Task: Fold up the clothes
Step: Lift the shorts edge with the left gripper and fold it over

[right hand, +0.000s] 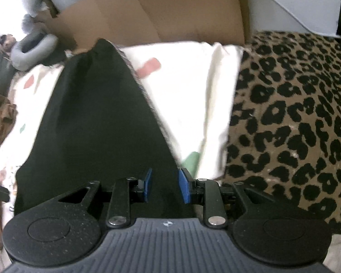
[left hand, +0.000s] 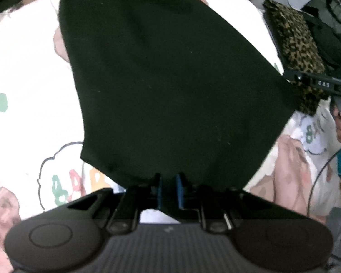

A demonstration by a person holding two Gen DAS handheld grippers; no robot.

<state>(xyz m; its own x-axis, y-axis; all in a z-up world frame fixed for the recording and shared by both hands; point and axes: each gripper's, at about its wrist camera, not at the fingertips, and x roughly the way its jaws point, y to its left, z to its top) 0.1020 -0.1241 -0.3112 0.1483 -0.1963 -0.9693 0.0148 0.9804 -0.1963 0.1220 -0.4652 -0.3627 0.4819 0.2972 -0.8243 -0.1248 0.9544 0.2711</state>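
Black garment [left hand: 170, 79] hangs from 2 pinches, your left gripper [left hand: 169, 187] nearly shut, your right gripper [right hand: 165, 186] part-open around a bunched edge; pulling apart risks it slipping onto the printed bedsheet [left hand: 29, 68].

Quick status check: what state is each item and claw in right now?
Black garment: lifted off the bed at two points, hanging stretched between both claws.
Left claw: shut on the garment's edge.
Right claw: shut on black fabric bunched between its blue pads.
Leopard-print garment: lying beside, untouched.
Patterned white sheet: spread underneath.
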